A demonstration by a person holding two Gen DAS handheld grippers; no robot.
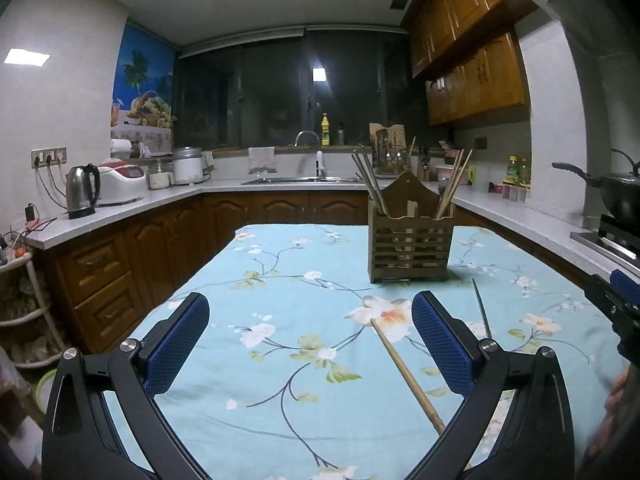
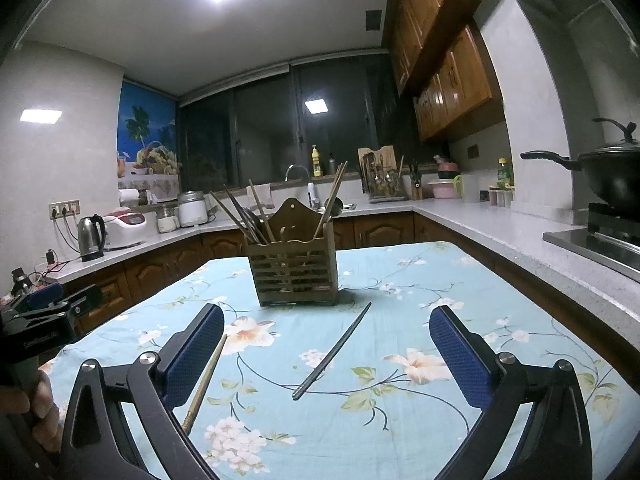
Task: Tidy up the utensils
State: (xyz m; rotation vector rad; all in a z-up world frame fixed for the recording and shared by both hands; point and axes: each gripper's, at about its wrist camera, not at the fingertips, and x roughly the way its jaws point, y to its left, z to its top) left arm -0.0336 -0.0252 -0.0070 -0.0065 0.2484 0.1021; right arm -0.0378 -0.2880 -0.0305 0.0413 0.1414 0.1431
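Hovering over tablecloth (image 1: pixel 280 280), left gripper (image 1: pixel 310 344) and right gripper (image 2: pixel 326 354) both spread wide, empty; wooden chopstick (image 1: pixel 406 372), metal chopstick (image 2: pixel 332 350) lying before slatted holder (image 2: pixel 294 270)

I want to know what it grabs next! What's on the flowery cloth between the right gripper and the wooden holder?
In the right wrist view, a dark metal chopstick lies on the tablecloth between the open right gripper and the wooden holder.
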